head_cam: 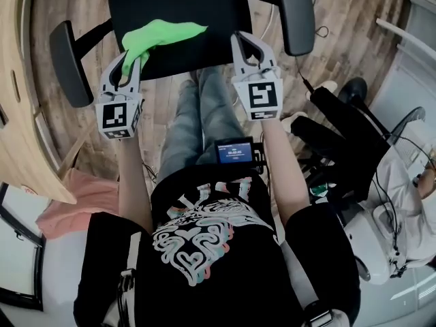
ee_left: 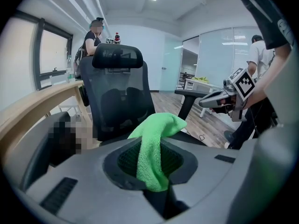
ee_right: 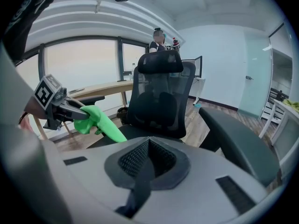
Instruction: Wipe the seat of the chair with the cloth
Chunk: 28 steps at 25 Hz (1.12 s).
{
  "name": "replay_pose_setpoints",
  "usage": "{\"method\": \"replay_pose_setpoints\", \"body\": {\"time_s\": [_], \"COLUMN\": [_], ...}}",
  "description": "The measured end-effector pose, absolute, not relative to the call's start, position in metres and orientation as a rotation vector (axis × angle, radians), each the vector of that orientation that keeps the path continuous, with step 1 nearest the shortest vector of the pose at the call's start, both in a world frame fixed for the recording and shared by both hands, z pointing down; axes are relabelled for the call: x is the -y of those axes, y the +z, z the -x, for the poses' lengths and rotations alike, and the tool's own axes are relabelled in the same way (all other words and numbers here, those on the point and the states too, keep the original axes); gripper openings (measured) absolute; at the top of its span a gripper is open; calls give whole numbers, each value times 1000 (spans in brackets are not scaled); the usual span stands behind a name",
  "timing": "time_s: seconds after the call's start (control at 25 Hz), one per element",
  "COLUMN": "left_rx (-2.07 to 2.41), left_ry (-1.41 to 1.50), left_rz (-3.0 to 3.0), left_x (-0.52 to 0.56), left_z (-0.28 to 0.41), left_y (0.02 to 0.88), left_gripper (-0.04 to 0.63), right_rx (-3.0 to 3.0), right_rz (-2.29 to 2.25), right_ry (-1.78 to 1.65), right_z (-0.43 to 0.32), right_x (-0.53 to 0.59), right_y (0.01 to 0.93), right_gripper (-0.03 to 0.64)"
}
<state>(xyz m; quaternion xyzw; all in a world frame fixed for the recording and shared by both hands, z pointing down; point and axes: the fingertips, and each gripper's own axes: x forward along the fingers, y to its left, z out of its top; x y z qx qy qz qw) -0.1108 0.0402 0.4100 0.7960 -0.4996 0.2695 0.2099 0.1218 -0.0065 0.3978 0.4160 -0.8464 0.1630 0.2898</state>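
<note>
A bright green cloth (head_cam: 158, 36) drapes over the front left of the black chair seat (head_cam: 197, 9). My left gripper (head_cam: 131, 63) is shut on the cloth's near end, and the cloth (ee_left: 154, 148) runs up between its jaws. In the right gripper view the same cloth (ee_right: 96, 122) hangs from the left gripper (ee_right: 88, 115) over the seat (ee_right: 135, 133). My right gripper (head_cam: 249, 48) hovers at the seat's front right edge, shut with nothing between its jaws. The mesh backrest (ee_left: 117, 101) stands beyond.
Padded armrests stand on both sides of the seat, the left armrest (head_cam: 69, 61) and the right armrest (head_cam: 294, 12). A curved wooden desk (head_cam: 17, 107) runs along the left. Another person (head_cam: 402, 182) sits at right among cables. A standing person (ee_left: 92, 38) is behind the chair.
</note>
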Motion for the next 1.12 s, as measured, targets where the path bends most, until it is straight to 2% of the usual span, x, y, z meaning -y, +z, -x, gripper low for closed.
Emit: {"method": "replay_pose_setpoints", "body": {"time_s": [1.12], "left_rx": [1330], "left_ry": [839], "left_rz": [-2093], "left_x": [-51], "left_z": [121], "left_y": [536], "left_gripper": [69], "right_rx": [2294], "right_rz": [-956], "right_ry": [464], "right_z": [-99], "right_x": [8], "right_y": [499], "right_gripper": [2]}}
